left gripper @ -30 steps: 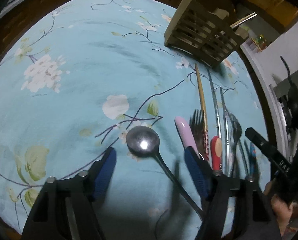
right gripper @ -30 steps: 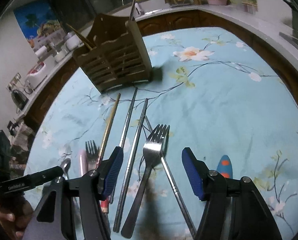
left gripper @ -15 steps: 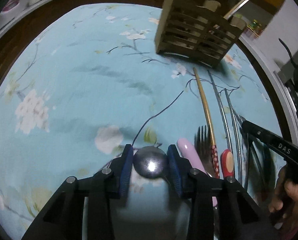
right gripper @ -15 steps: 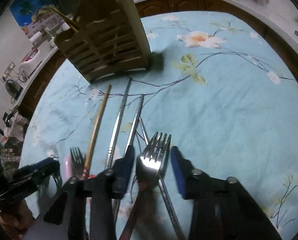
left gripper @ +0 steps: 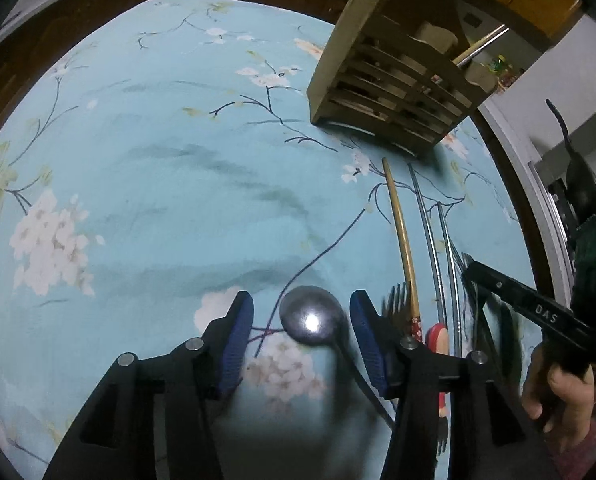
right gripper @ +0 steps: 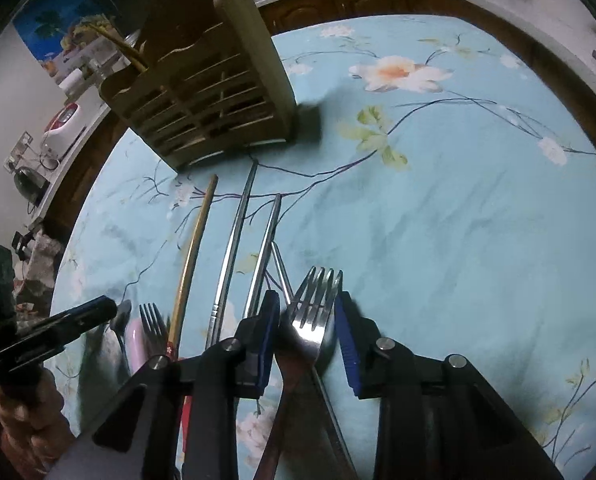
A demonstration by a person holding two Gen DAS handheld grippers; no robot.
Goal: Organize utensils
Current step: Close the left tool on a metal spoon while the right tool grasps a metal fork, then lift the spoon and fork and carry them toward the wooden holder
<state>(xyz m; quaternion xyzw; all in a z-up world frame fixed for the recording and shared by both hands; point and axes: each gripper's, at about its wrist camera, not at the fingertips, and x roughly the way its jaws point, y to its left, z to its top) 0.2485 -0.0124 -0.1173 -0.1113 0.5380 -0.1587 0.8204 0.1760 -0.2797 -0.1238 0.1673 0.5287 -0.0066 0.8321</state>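
Note:
A metal spoon [left gripper: 311,316] lies on the blue floral cloth, its bowl between the blue pads of my left gripper [left gripper: 301,316]; the jaws stand apart with gaps on both sides. My right gripper [right gripper: 306,322] straddles the head of a steel fork [right gripper: 311,316], its pads close to the fork's sides; contact is unclear. A wooden slatted utensil holder [left gripper: 393,92] stands at the far side, also in the right wrist view [right gripper: 214,92]. A wooden chopstick [right gripper: 192,256], metal chopsticks [right gripper: 234,240], a small fork [right gripper: 152,318] and a pink handle [right gripper: 134,340] lie between.
The round table's dark wooden rim [left gripper: 98,20] curves around the cloth. A kitchen counter with appliances [right gripper: 58,128] lies beyond on the left. The other hand-held gripper shows at the right edge of the left wrist view [left gripper: 537,312].
My left gripper's jaws have widened around the spoon bowl after closing in. My right gripper has lowered and narrowed around the fork head.

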